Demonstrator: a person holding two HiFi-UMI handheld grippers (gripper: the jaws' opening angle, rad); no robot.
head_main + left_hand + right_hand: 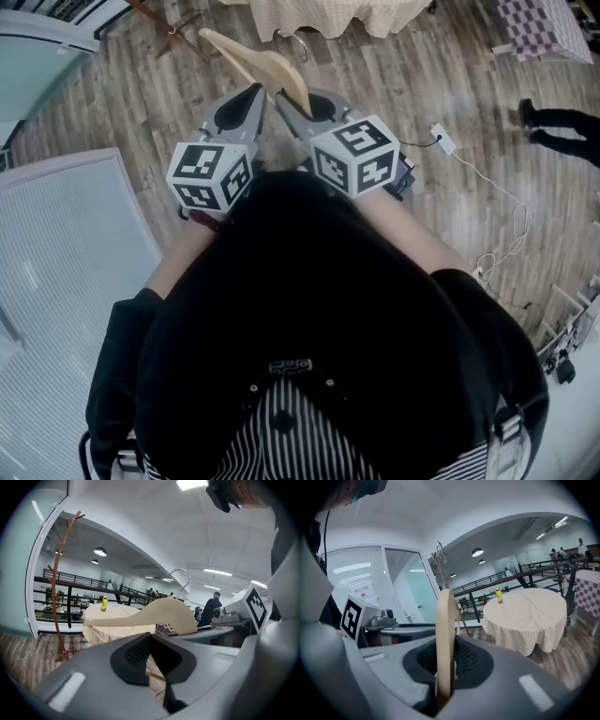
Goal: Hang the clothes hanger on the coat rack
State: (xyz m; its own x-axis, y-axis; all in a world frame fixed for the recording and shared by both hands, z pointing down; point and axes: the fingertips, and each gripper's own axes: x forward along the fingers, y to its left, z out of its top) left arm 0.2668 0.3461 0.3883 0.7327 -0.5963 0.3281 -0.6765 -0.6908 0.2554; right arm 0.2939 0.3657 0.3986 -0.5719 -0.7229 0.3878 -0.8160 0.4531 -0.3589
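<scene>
A pale wooden clothes hanger (262, 66) with a metal hook (300, 47) sticks out forward from my right gripper (295, 108), which is shut on its thick end. In the right gripper view the hanger (445, 639) stands edge-on between the pads. My left gripper (251, 98) is close beside it on the left, jaws together, holding nothing. From the left gripper view the hanger (150, 616) crosses just ahead of that gripper (152, 663). The coat rack (56, 588), a thin brown branch-like pole, stands on the floor ahead to the left; its base (173, 33) shows at the top of the head view.
A round table with a checked cloth (525, 616) and a yellow bottle (499, 595) stands ahead, with a black railing behind it. A glass partition (66, 234) runs along the left. A white cable and adapter (442, 139) lie on the wooden floor at right, near a person's feet (553, 127).
</scene>
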